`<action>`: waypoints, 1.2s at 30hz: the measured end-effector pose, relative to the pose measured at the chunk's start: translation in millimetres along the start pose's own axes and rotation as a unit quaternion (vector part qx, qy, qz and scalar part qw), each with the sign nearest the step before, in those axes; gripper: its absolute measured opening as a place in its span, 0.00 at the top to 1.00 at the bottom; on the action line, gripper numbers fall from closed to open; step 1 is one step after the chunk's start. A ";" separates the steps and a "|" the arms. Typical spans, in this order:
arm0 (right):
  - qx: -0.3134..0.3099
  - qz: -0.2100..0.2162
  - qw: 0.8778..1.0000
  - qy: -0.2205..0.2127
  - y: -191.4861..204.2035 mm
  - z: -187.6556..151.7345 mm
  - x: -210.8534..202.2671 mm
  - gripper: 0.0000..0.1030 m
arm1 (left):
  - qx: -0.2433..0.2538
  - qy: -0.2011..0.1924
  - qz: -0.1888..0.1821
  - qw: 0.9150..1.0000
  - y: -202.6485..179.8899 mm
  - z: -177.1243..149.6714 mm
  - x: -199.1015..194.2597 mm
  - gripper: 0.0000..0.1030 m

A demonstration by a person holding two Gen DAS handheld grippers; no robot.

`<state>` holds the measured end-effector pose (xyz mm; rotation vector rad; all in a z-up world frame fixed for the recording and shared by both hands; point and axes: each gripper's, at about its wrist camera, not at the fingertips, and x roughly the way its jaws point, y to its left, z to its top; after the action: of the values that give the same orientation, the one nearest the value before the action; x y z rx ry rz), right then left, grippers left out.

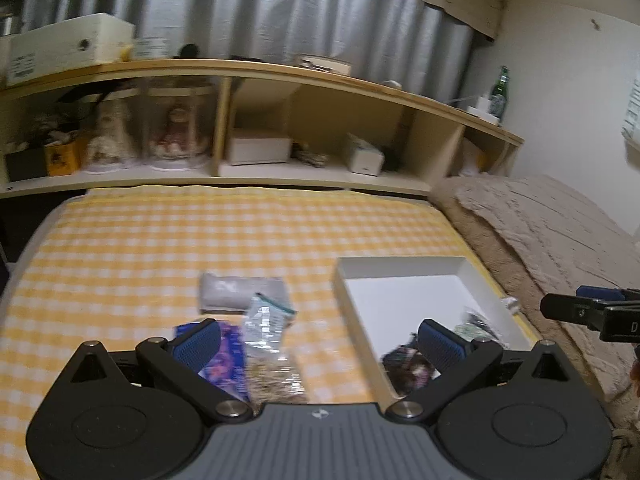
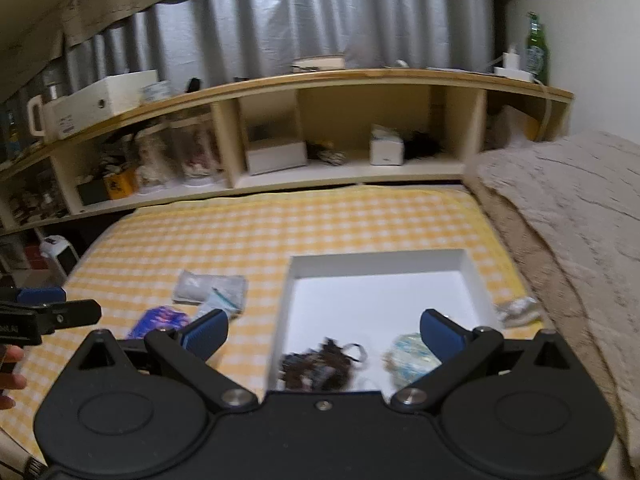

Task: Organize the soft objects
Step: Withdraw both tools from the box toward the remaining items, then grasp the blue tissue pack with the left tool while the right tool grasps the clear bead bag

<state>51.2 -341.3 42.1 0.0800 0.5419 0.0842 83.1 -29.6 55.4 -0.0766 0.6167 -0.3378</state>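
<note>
A white shallow box (image 1: pixel 400 266) (image 2: pixel 376 258) lies on the yellow checked bed. Inside it are a dark soft bundle (image 2: pixel 320 368) (image 1: pixel 408 368) and a pale blue-green soft item (image 2: pixel 408 356). Left of the box lie a grey pouch (image 1: pixel 240 292) (image 2: pixel 208 286), a clear plastic bag (image 1: pixel 268 320) (image 2: pixel 218 300) and a purple patterned item (image 1: pixel 226 356) (image 2: pixel 158 320). My left gripper (image 1: pixel 320 344) is open and empty above the clear bag and purple item. My right gripper (image 2: pixel 324 332) is open and empty over the box's near end.
A wooden shelf unit (image 1: pixel 280 76) with boxes and jars runs along the bed's far edge. A beige fluffy blanket (image 1: pixel 540 232) (image 2: pixel 568 220) is piled on the right. A small crumpled item (image 2: pixel 518 310) lies between box and blanket. A green bottle (image 2: pixel 536 48) stands on the shelf.
</note>
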 end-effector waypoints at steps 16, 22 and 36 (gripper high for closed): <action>-0.033 0.102 0.994 0.020 109.0 -7.1 72.1 0.00 | -0.069 0.025 0.085 0.994 94.6 -14.2 19.4 0.00; -0.064 0.108 0.991 0.036 132.1 -28.0 107.3 0.00 | -0.083 0.047 0.098 0.991 105.8 -12.9 53.2 0.00; -0.127 0.141 0.979 0.079 150.5 -68.3 175.9 0.08 | -0.089 0.115 0.094 0.985 108.0 -22.6 147.8 0.00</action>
<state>157.2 -170.4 -91.4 -0.1019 0.6728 0.4387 213.9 23.6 -63.3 -0.1516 0.8769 -0.1085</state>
